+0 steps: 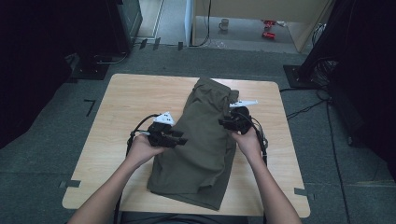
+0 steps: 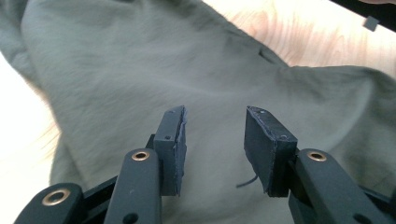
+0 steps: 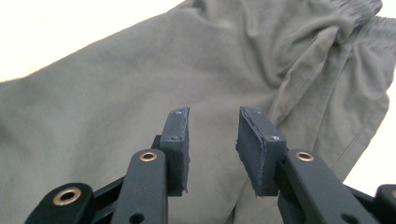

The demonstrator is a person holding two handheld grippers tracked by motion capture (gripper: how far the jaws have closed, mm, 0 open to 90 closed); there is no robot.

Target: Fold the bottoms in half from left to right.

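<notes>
A pair of olive-green shorts (image 1: 201,140) lies folded lengthwise down the middle of the wooden table (image 1: 126,93), waistband at the far end. My left gripper (image 1: 181,139) reaches in from the left over the shorts' left edge. Its jaws stand apart over the cloth (image 2: 140,60), and nothing is pinched between them (image 2: 215,135). My right gripper (image 1: 223,122) comes in from the right over the upper right part of the shorts. It is open (image 3: 214,135) above the fabric (image 3: 116,84), with the gathered waistband (image 3: 355,9) off to its upper right.
Bare wood runs to the left and right of the shorts. Cables (image 1: 135,135) trail from both grippers across the table. On the floor beyond stand a mug (image 1: 224,24) and red objects (image 1: 268,28). Dark equipment (image 1: 116,28) flanks both sides.
</notes>
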